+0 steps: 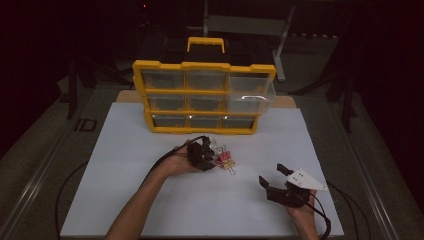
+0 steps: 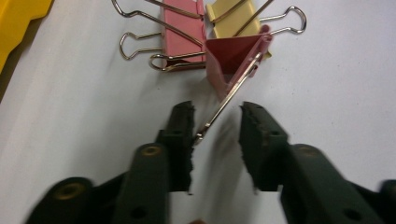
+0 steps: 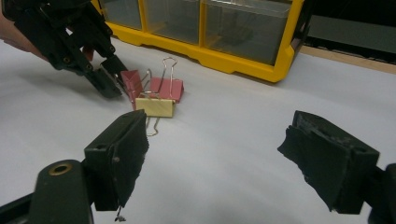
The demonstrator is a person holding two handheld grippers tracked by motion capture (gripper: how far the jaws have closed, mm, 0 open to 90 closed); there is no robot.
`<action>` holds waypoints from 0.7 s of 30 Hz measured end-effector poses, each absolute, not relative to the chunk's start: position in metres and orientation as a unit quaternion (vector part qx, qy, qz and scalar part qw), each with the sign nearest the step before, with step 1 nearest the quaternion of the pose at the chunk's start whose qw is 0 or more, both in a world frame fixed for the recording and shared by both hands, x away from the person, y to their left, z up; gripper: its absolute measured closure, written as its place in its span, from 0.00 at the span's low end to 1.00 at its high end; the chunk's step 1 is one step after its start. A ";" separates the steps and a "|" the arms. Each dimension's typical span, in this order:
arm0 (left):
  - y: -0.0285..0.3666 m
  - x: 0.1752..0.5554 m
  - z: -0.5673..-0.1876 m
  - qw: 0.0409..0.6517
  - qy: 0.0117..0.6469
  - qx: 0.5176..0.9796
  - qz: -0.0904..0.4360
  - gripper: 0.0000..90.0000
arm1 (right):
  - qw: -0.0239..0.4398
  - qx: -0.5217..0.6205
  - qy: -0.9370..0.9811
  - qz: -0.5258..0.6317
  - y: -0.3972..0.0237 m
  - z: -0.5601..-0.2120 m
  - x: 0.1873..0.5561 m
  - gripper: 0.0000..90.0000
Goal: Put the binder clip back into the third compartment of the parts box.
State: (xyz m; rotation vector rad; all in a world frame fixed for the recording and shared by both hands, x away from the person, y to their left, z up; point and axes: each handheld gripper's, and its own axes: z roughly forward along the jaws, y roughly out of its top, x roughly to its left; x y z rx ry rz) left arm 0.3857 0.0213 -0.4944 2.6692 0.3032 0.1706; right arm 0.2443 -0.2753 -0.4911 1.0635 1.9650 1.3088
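Left gripper [image 2: 217, 140] closing around pink binder clip's wire handle [image 2: 224, 105], running toward one o'clock; apparently not yet pinching, jaws parted.

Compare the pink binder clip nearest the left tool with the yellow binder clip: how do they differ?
The nearest pink binder clip stands tipped, its hollow inside facing the camera; the yellow binder clip lies flat. One wire handle of the pink clip reaches between the jaws of the left tool, which do not yet press on it; the yellow clip lies farther off, untouched. Both have silver wire handles and rest on the white table.
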 end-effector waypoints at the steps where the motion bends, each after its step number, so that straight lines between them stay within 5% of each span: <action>1: 0.022 0.386 -0.494 0.221 0.110 0.967 0.061 0.83 | 0.273 0.395 0.730 0.486 -0.275 -0.491 0.244 0.22; 7: 0.022 0.385 -0.494 0.219 0.102 0.969 0.049 0.97 | 0.273 0.394 0.732 0.484 -0.275 -0.492 0.244 0.22; 21: 0.031 0.381 -0.488 0.225 0.102 0.968 0.045 0.99 | 0.274 0.392 0.732 0.484 -0.274 -0.492 0.244 0.22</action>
